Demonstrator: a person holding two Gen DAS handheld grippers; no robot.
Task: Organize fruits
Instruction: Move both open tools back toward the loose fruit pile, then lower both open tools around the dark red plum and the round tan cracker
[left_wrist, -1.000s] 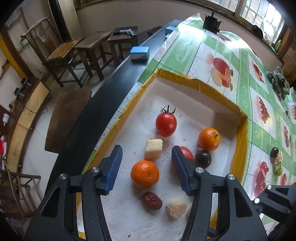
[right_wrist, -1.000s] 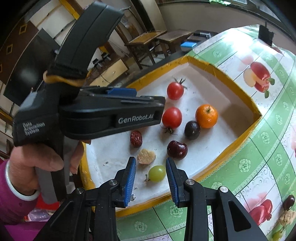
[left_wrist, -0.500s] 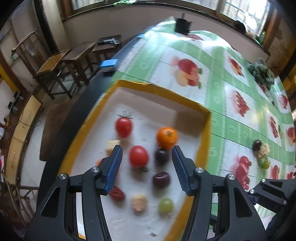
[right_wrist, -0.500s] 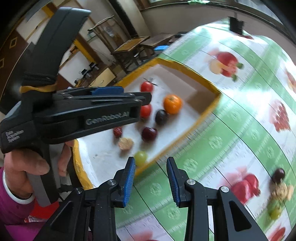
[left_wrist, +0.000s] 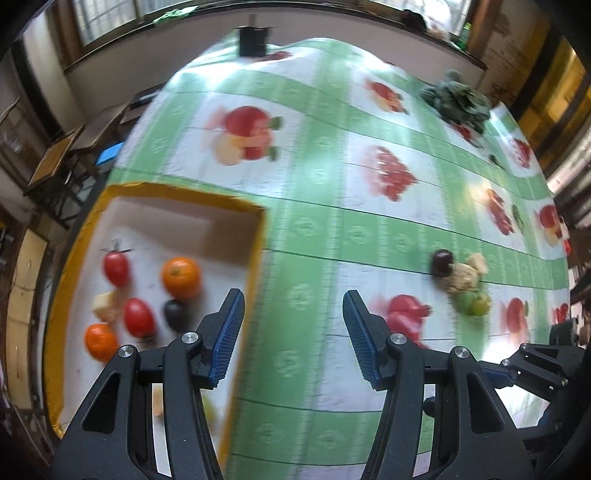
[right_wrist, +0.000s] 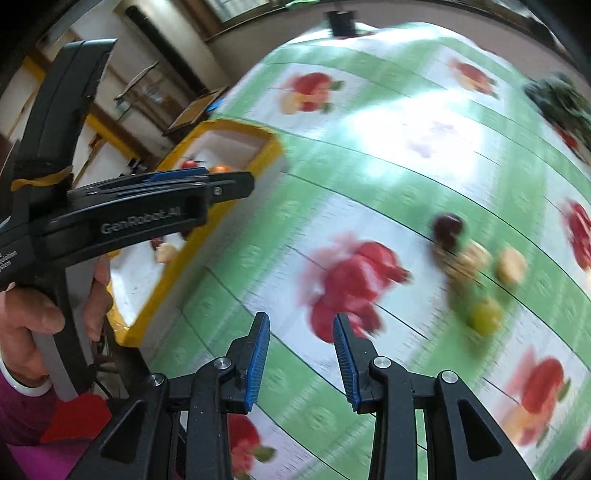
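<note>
i see my left gripper (left_wrist: 293, 332) with jaws apart and empty over the green tablecloth (left_wrist: 314, 229), my right gripper (right_wrist: 301, 354) narrower and also empty, the yellow-rimmed tray (left_wrist: 258, 236) of fruit at lower left, and a blurred loose fruit cluster (left_wrist: 461, 280) at right.

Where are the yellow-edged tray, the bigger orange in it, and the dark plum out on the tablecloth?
tray (left_wrist: 258, 236): left wrist view, yellow right rim.
bigger orange (left_wrist: 181, 277): left wrist view, middle of peel.
dark plum (left_wrist: 442, 261): left wrist view, middle of skin.
</note>
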